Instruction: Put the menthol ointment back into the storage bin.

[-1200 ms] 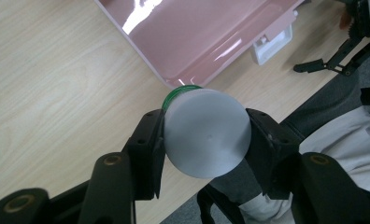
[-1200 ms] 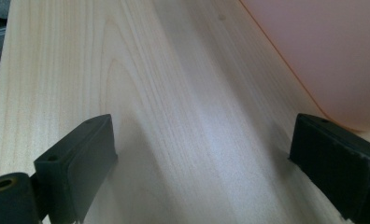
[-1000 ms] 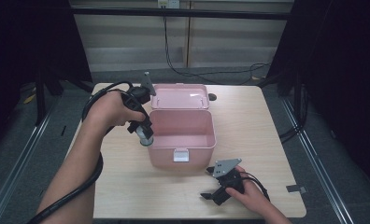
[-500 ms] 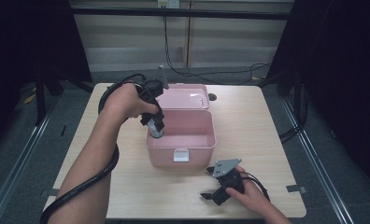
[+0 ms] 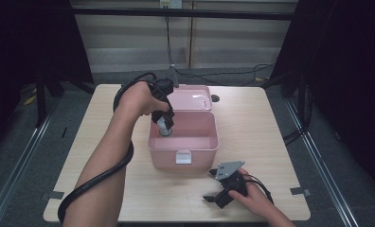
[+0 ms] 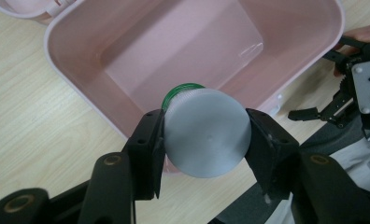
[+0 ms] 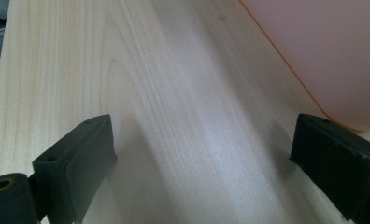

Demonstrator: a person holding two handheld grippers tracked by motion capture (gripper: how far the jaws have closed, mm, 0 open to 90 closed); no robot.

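We hold the grey-bottomed bottle (image 6: 205, 132) clamped between our left gripper's (image 5: 164, 117) jaws, directly above the open pink box (image 5: 210, 146), presumably to drop it inside. Our right gripper (image 5: 222, 195) rests on the desk (image 5: 271, 123), jaws apart, empty.

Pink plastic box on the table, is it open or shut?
Open: the pink plastic box has its lid swung back, and its bare inside shows.
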